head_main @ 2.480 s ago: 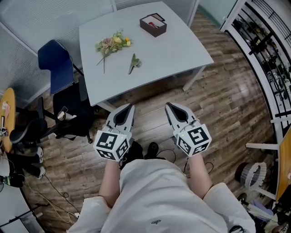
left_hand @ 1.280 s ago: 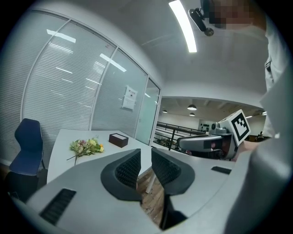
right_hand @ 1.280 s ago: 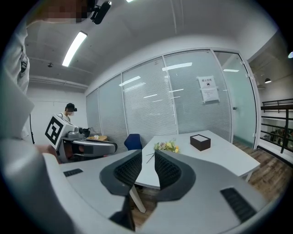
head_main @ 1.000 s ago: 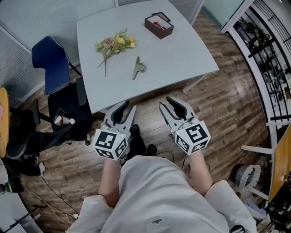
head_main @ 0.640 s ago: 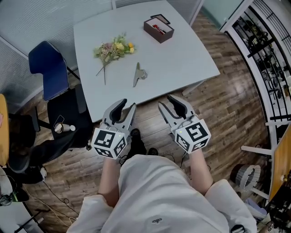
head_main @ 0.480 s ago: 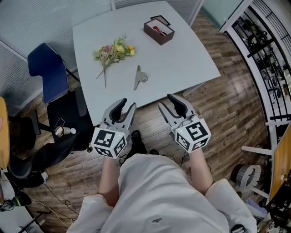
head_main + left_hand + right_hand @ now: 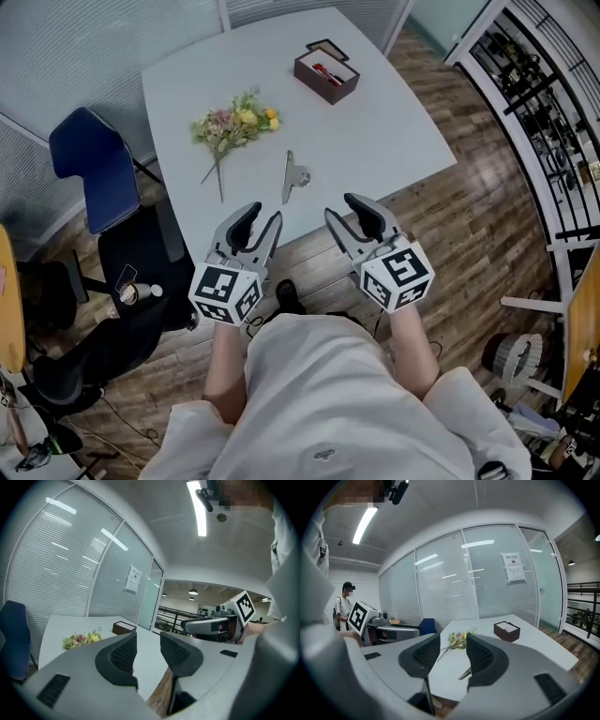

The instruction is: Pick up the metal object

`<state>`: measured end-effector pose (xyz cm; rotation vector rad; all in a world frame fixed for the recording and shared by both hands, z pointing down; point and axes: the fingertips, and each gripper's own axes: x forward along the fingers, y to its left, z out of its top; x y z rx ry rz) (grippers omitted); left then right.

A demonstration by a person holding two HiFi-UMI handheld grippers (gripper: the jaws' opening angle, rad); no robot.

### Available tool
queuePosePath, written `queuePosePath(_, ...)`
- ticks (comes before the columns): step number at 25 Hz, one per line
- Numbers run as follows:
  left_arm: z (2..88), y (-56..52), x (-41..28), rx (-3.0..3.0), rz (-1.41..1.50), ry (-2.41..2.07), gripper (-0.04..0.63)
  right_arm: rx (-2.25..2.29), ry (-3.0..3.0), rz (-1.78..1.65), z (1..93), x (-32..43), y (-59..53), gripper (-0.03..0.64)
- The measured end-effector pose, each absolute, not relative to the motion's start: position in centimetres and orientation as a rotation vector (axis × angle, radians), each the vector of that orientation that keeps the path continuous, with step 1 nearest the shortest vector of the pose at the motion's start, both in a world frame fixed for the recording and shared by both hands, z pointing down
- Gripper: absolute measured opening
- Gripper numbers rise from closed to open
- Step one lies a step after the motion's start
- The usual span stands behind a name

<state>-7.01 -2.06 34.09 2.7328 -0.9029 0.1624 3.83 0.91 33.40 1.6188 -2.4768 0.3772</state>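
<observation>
The left gripper [image 7: 260, 217] and right gripper [image 7: 342, 208] hover short of the surface [image 7: 394, 122] — jaws just opened wide, nothing between — likely readying for the metal object [image 7: 292, 176].

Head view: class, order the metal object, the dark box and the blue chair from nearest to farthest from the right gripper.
1. Metal object, on the table just ahead of the right gripper.
2. Dark box, at the table's far side.
3. Blue chair, far left, past the left gripper.
</observation>
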Motion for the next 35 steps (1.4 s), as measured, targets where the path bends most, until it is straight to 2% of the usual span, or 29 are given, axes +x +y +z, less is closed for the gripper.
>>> queuePosePath(17, 35.8, -4.4, -7.5, 2.732, 0.167, -0.797, 0.149, 1.699, -2.396, 0.460, 35.9, 2.7, -1.5, 0.161)
queuePosePath(35, 39.0, -8.3, -5.4, 2.658, 0.236, -0.824, 0.149, 1.591, -2.356, 0.542, 41.3, 4.0, -7.2, 0.153)
